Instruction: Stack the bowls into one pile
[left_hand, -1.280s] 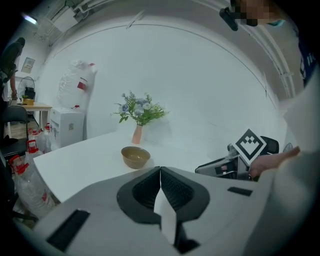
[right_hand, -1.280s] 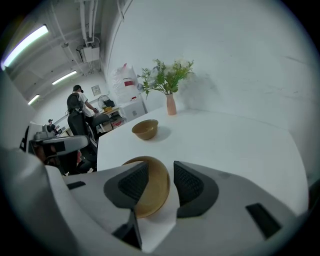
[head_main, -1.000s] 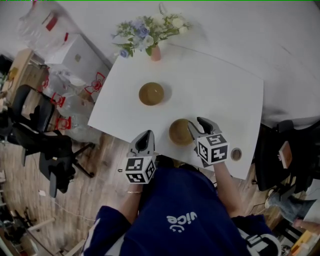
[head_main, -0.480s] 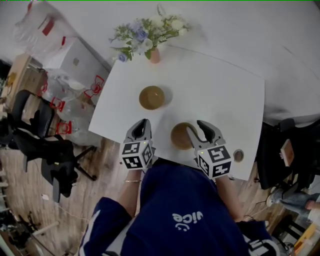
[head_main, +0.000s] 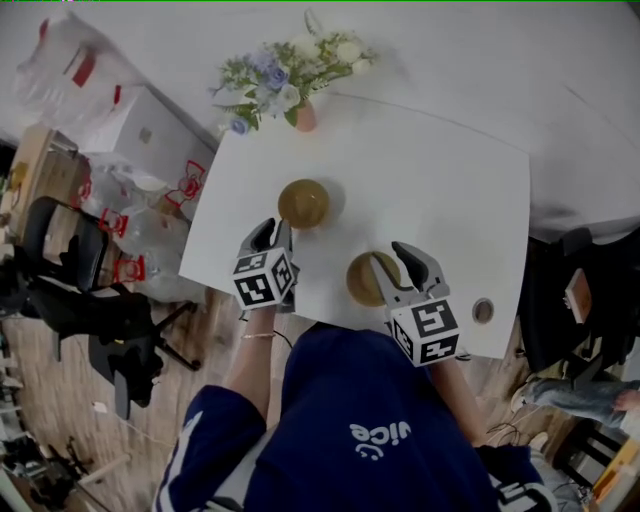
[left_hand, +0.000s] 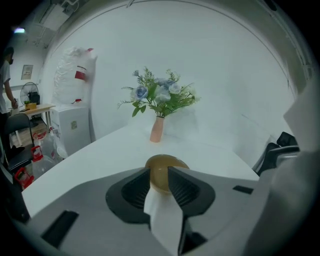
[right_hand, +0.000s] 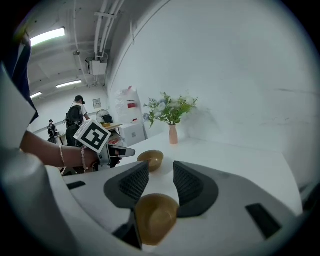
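Two brown bowls stand apart on the white table. The far bowl lies just ahead of my left gripper. In the left gripper view this bowl shows through the narrow gap of the left gripper. Its jaws have just been opening and nothing is between them. The near bowl sits under my right gripper, one finger over its right side. In the right gripper view the right gripper stands open, with the near bowl below its jaws and the far bowl beyond.
A pink vase of flowers stands at the table's far left corner. A round hole sits by the near right edge. Black chairs and boxes crowd the floor left of the table. People stand far off.
My left gripper has moved from the table's near edge forward over the table, up to the far bowl, and its jaws have parted. The right gripper has stayed at the near bowl.
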